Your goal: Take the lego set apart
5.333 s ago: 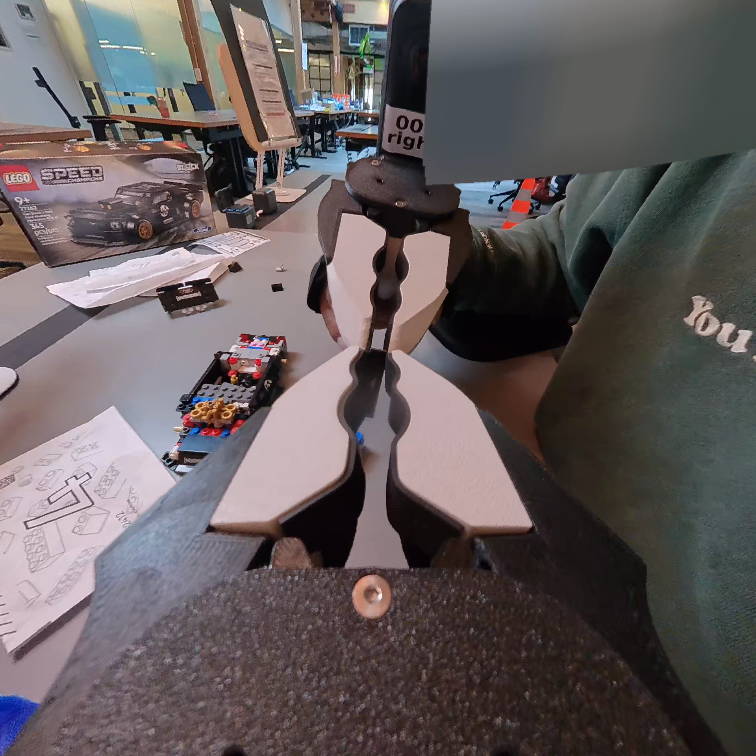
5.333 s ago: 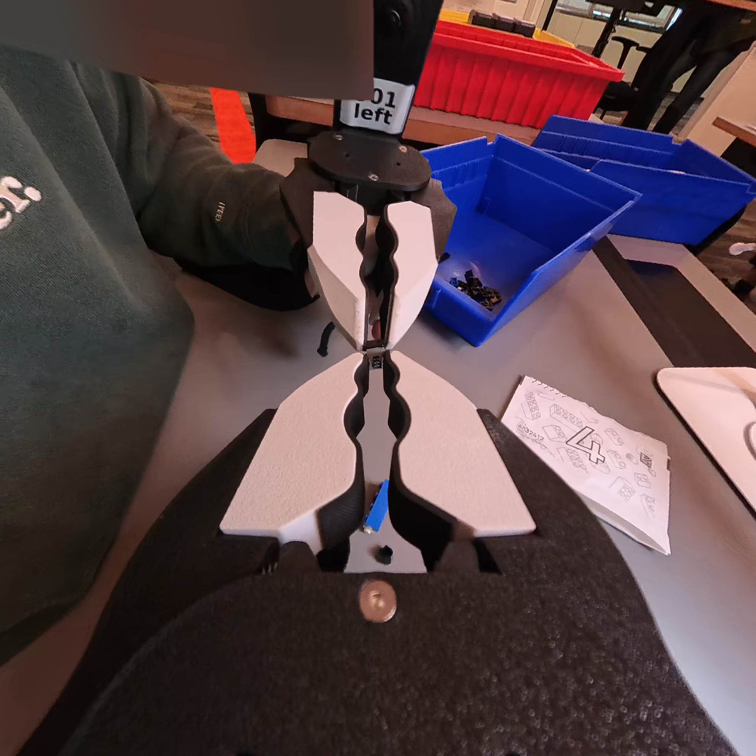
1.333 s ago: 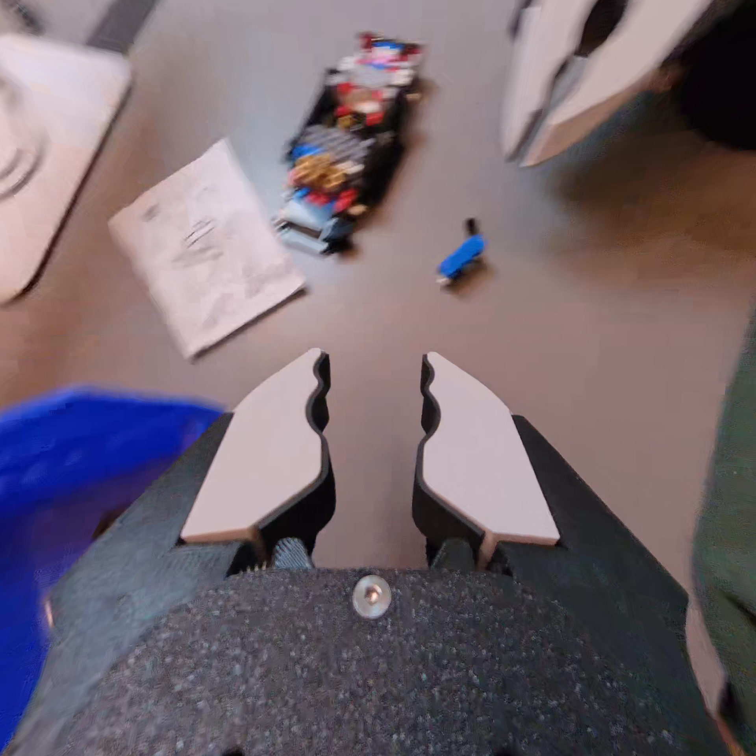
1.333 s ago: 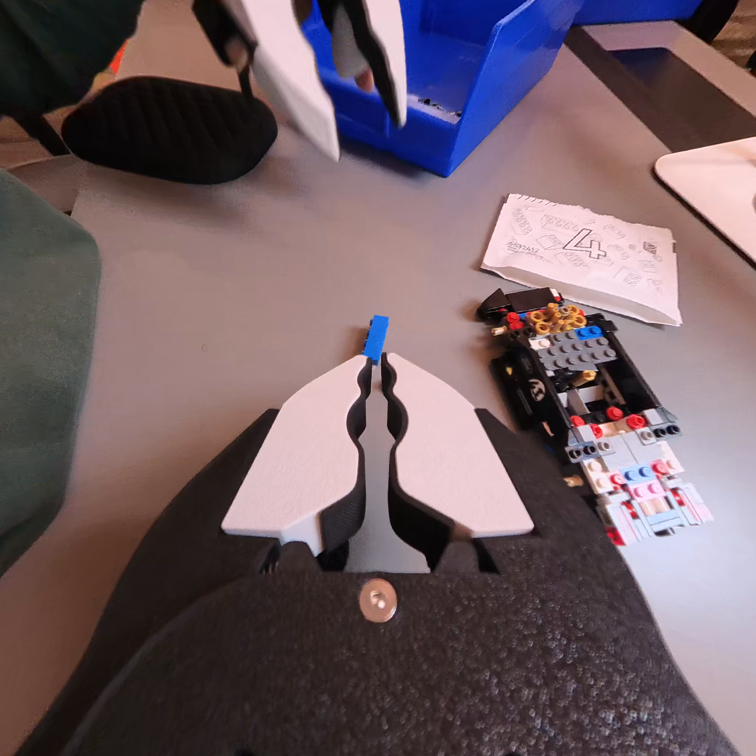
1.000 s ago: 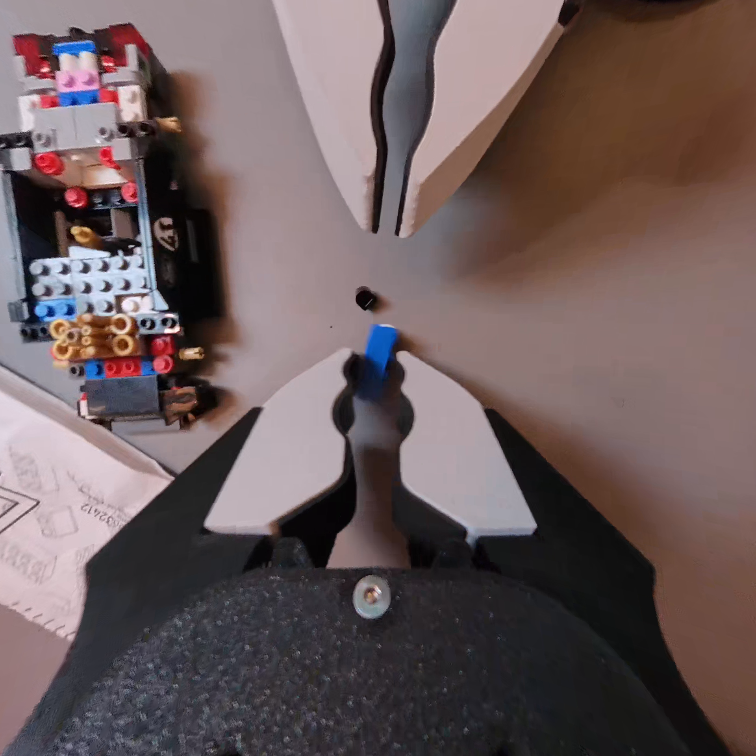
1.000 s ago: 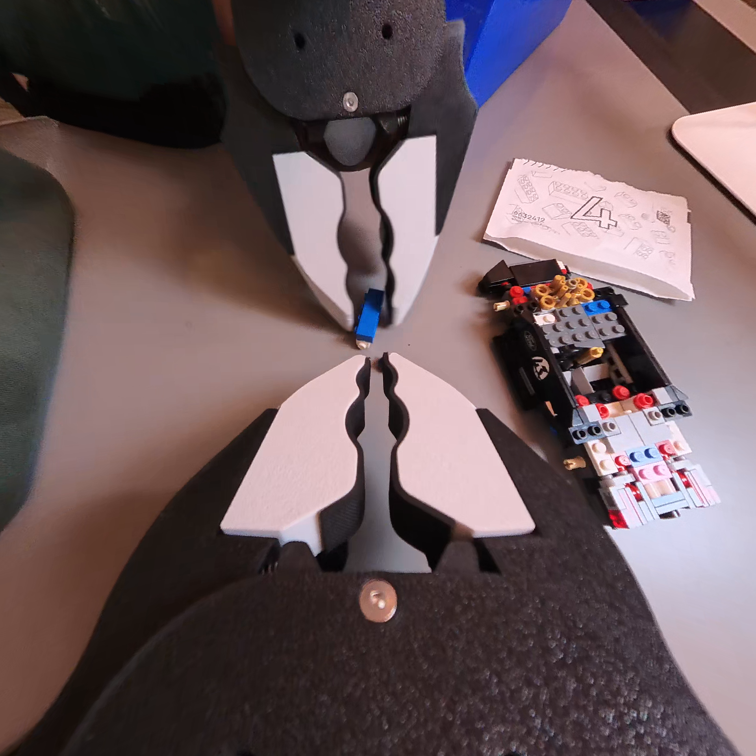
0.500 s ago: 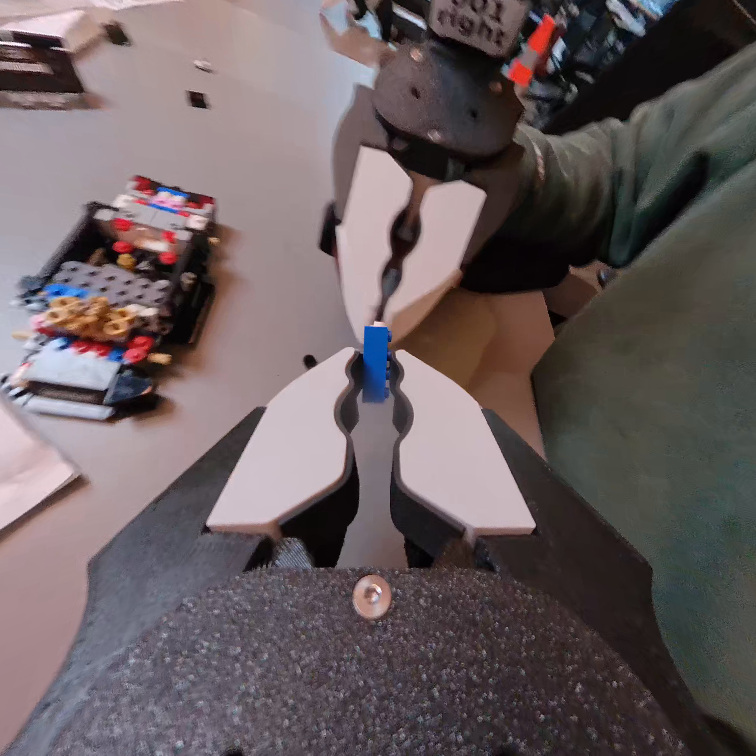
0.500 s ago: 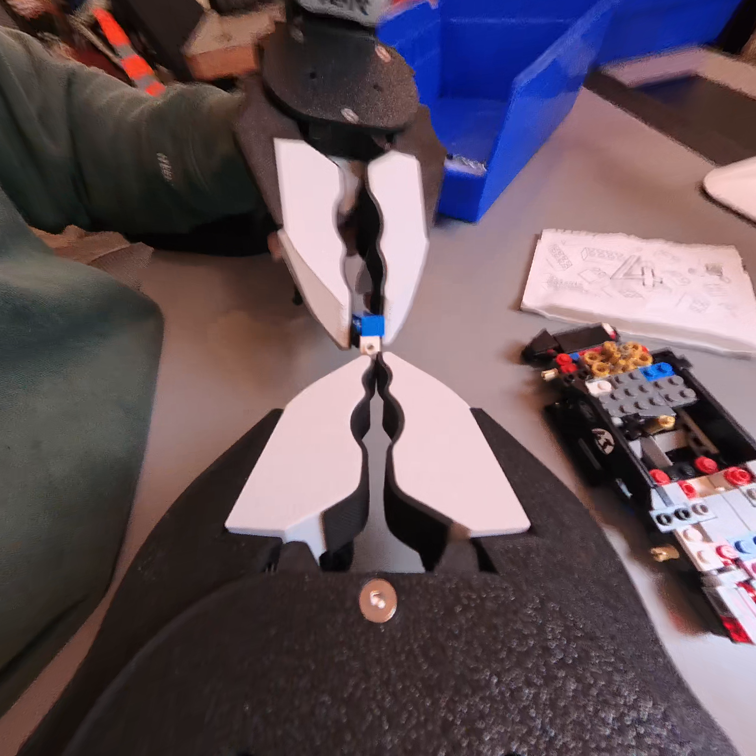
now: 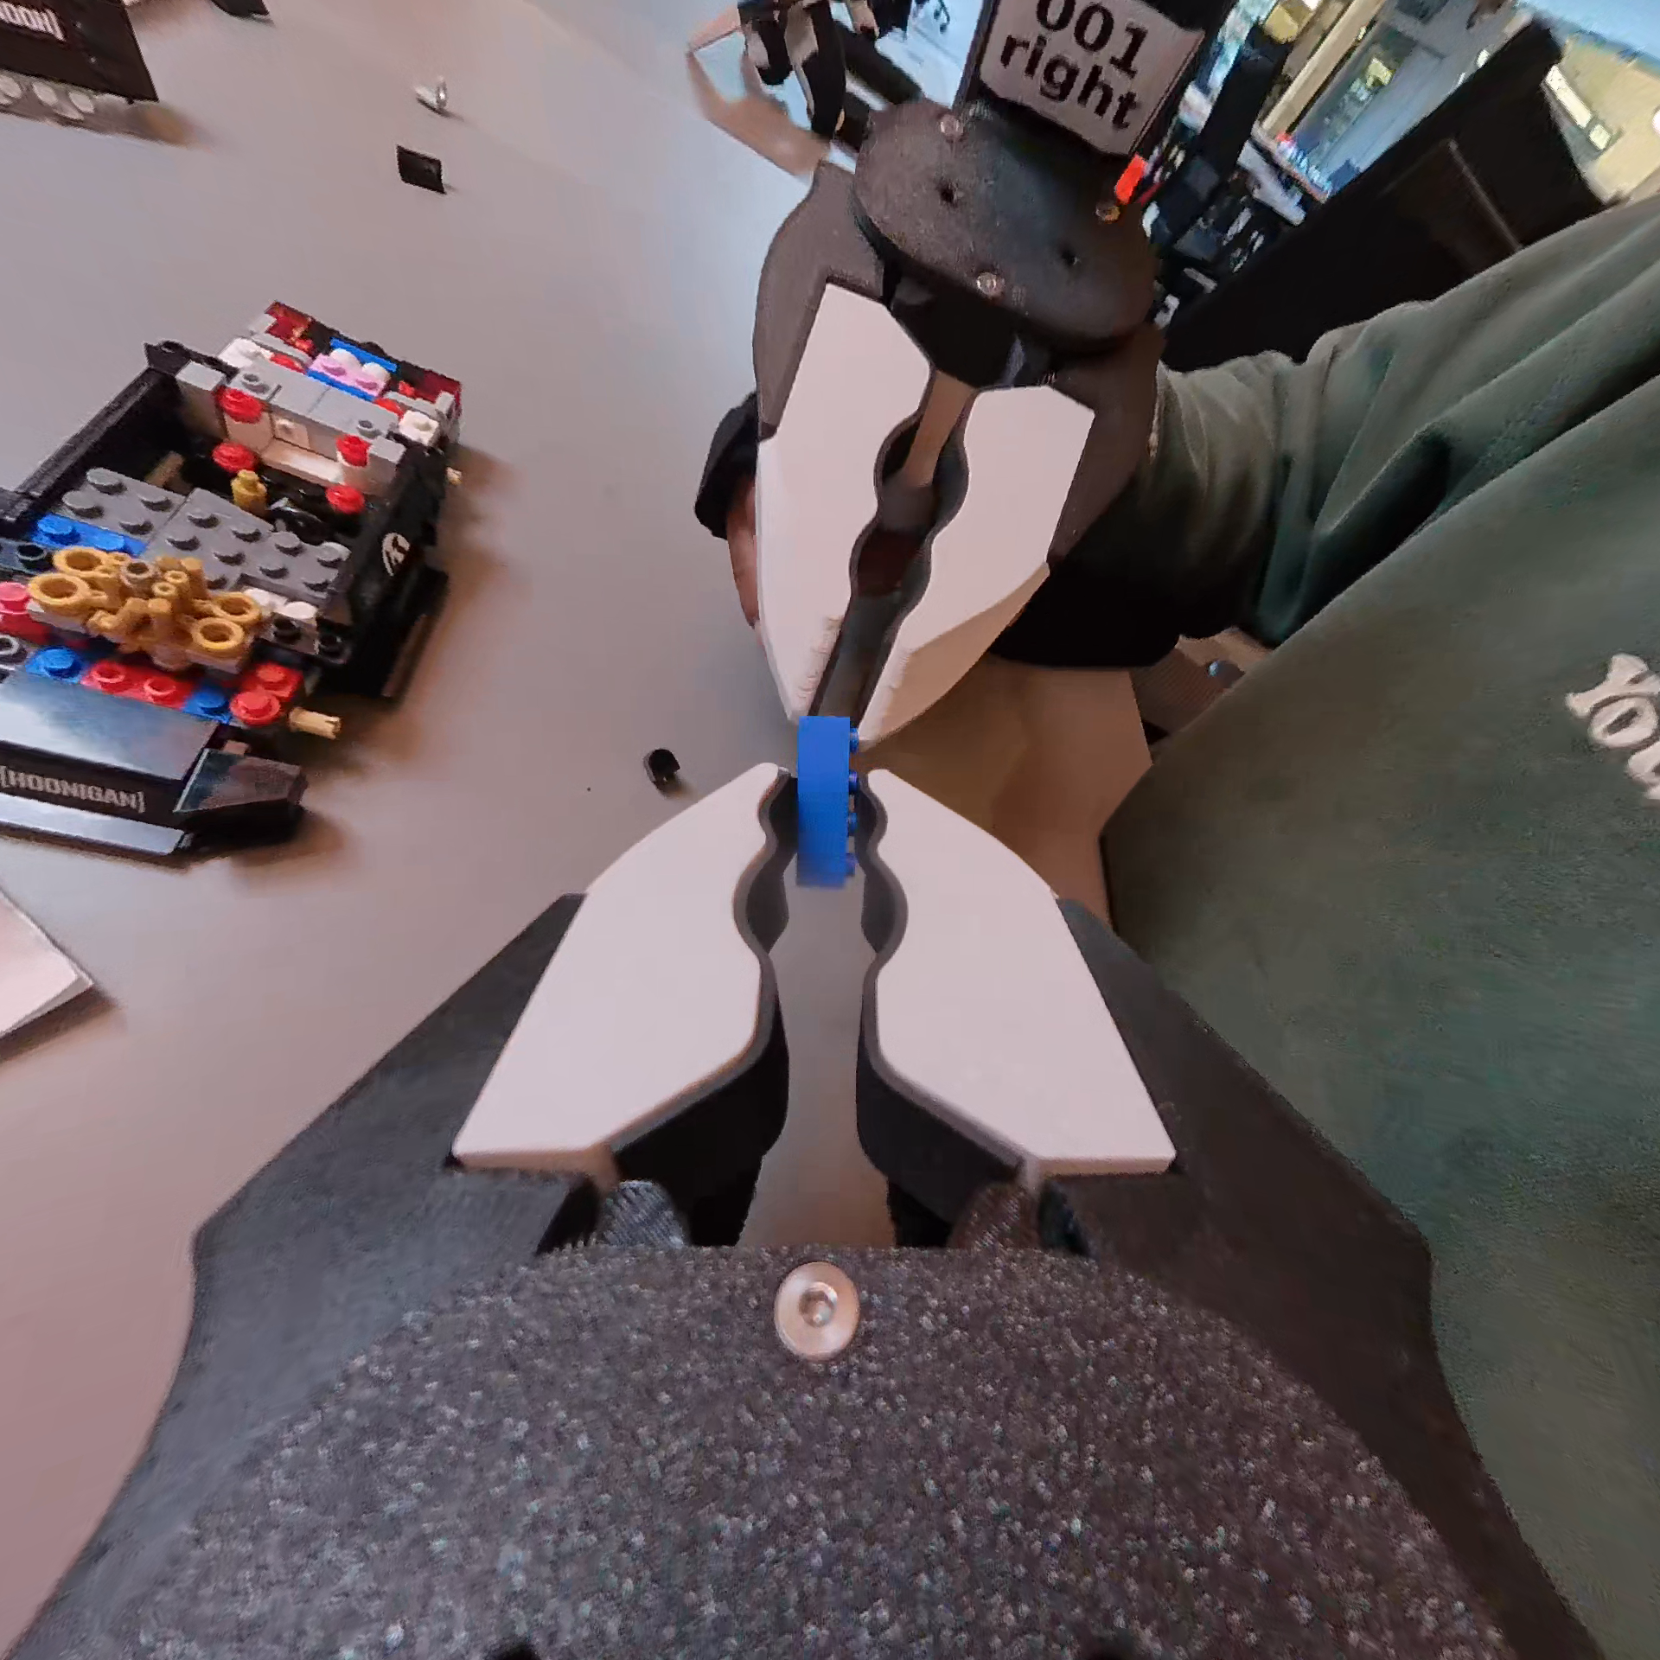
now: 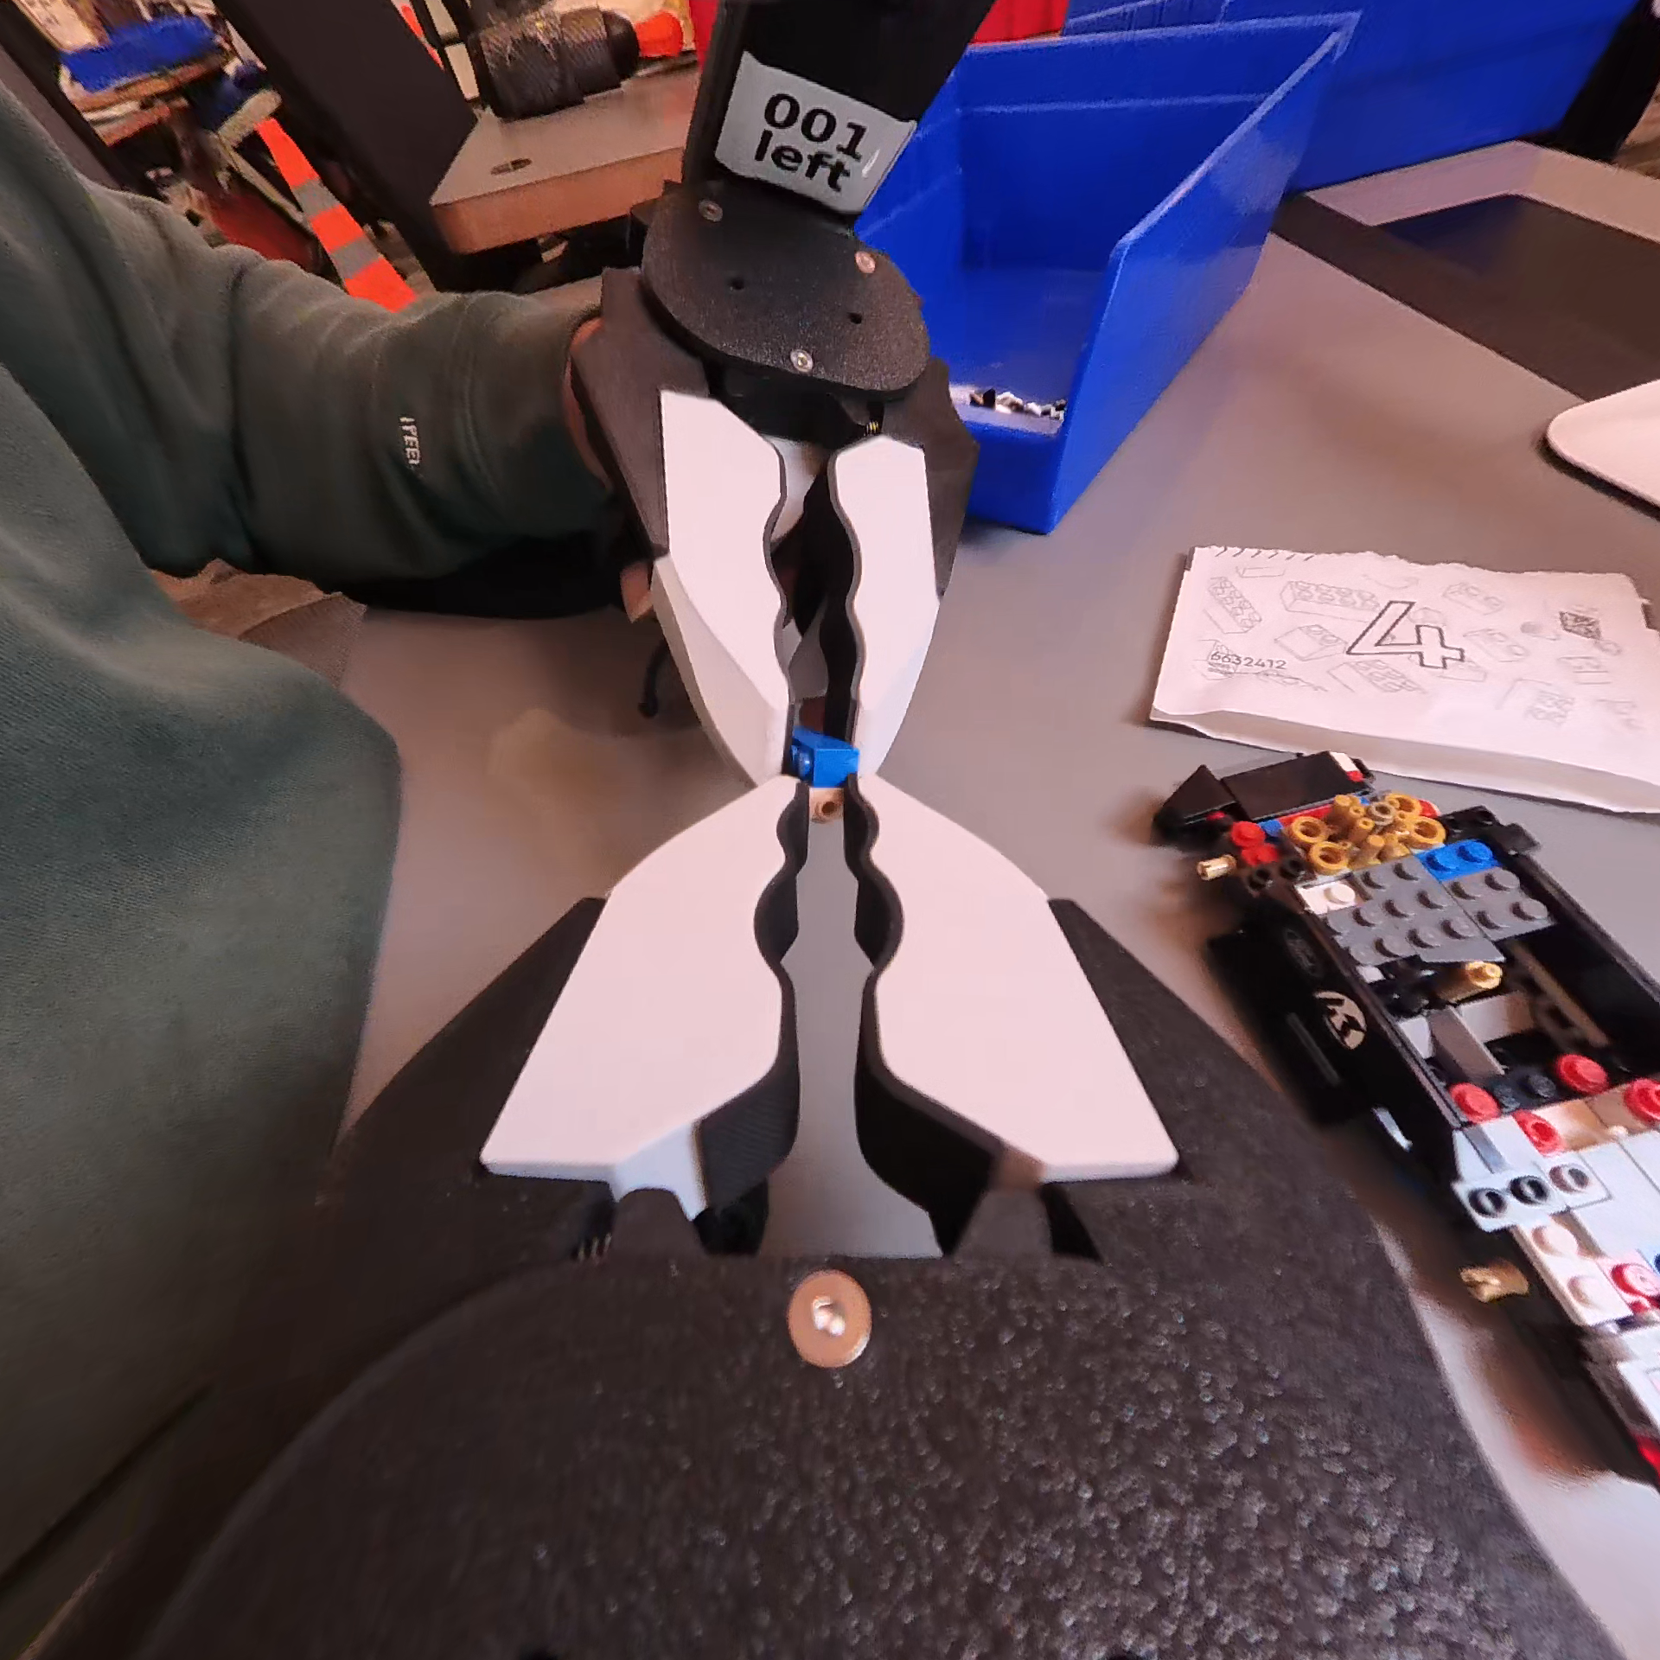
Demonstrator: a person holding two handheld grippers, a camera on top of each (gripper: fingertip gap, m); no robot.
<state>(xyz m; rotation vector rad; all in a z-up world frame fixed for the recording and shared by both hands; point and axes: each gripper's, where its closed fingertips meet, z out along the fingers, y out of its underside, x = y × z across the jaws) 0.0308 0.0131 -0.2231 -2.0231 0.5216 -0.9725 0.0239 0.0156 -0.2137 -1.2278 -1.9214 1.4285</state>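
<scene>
Since half a second ago, both grippers have drawn closer together and now meet tip to tip above the worktop (image 9: 575, 269). The left gripper (image 9: 822, 790) points forward and slightly up, its fingers closed narrowly on a blue brick (image 9: 824, 813) that stands upright between them. The right gripper (image 10: 822, 795) faces it, tilted down from the opposite side, fingers nearly closed on a small tan peg (image 10: 824, 807) sticking out of the brick's end. A green sleeve (image 10: 296, 431) reaches in behind the left gripper. The half-stripped lego car (image 10: 1437, 970) lies on the worktop beside a paper leaflet (image 10: 1410, 665), near a blue bin (image 10: 1123, 269).
</scene>
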